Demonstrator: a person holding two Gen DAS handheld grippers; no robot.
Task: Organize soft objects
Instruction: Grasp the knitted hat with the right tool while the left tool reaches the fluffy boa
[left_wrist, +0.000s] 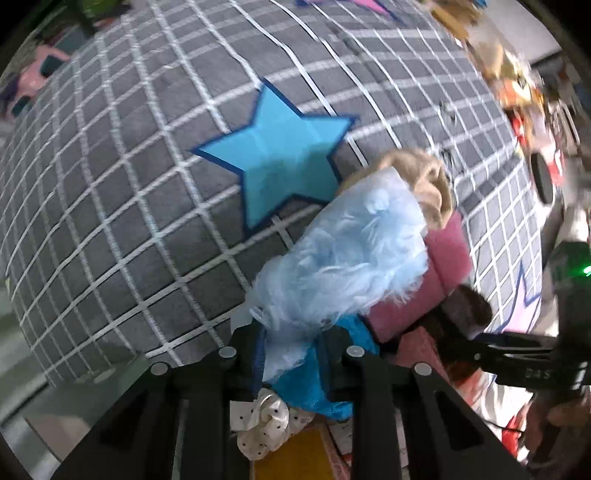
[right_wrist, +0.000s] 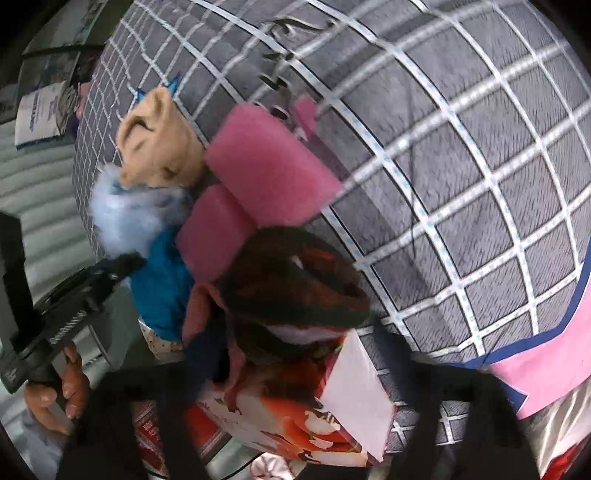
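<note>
My left gripper is shut on a bundle of blue cloth and pale blue fluff, held above a bag of soft things. It also shows in the right wrist view. A tan plush and pink foam blocks sit beside the fluff; the plush and foam show again in the right wrist view. My right gripper is blurred, close over a dark red knitted piece and a flower-printed bag; its jaws are unclear.
A grey quilt with white grid lines fills the background, with a blue star and a pink star. A dotted cream scrunchie lies below the left fingers. Toys lie at the quilt's far edge. Papers lie left.
</note>
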